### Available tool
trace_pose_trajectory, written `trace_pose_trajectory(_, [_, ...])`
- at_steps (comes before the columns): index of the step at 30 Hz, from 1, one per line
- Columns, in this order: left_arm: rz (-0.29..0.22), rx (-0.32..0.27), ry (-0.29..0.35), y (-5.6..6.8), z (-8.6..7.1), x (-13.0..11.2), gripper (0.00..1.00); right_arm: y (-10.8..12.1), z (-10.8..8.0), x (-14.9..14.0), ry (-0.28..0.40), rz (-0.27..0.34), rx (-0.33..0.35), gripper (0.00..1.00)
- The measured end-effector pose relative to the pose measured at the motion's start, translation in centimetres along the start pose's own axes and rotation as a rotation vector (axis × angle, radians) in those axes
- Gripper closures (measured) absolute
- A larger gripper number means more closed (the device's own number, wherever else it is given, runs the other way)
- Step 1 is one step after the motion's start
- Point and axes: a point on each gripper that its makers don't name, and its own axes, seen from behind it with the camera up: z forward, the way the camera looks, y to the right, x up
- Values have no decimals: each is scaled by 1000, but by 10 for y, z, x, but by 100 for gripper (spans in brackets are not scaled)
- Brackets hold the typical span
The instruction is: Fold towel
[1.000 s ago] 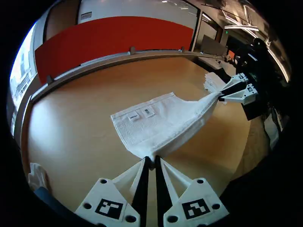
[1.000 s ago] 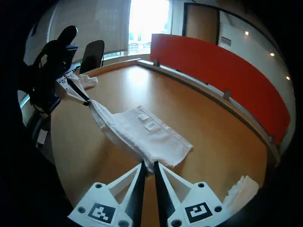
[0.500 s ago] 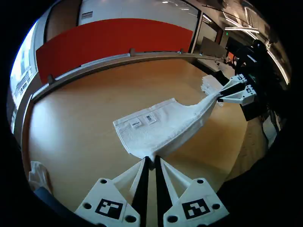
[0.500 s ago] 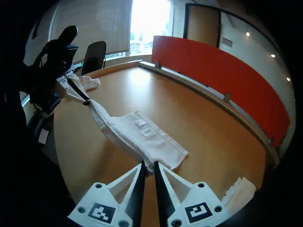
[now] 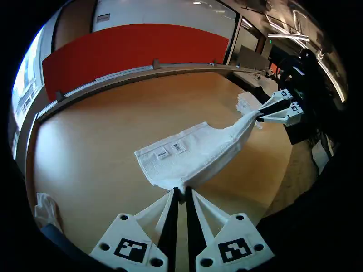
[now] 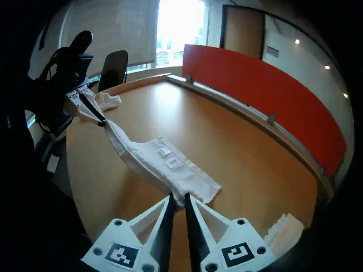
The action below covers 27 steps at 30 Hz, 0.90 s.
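tightly, left gripper (image 5: 180,195) and right gripper (image 6: 179,199) clamped on towel (image 5: 195,152) corners, far edge on table (image 5: 90,131)

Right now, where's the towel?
In the left gripper view the white towel lies partly on the wooden table, centre frame, one corner pinched by the left gripper at bottom centre, another by the right gripper at right.

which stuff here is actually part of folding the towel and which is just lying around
In the job:
towel, partly lifted off the table
left gripper, shut on one corner
right gripper, shut on another corner

Just lying about:
folded white stack
crumpled white cloth
black chair
red divider
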Motion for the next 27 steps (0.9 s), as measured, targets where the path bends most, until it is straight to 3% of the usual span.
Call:
trace_pose_trajectory(14, [-35, 3, -5, -2, 6, 0, 88, 0, 3, -4, -13, -4, 6, 83])
trace_pose_trajectory(27, [-46, 26, -23, -22, 40, -1, 88, 12, 31, -24, -58, 13, 13, 83])
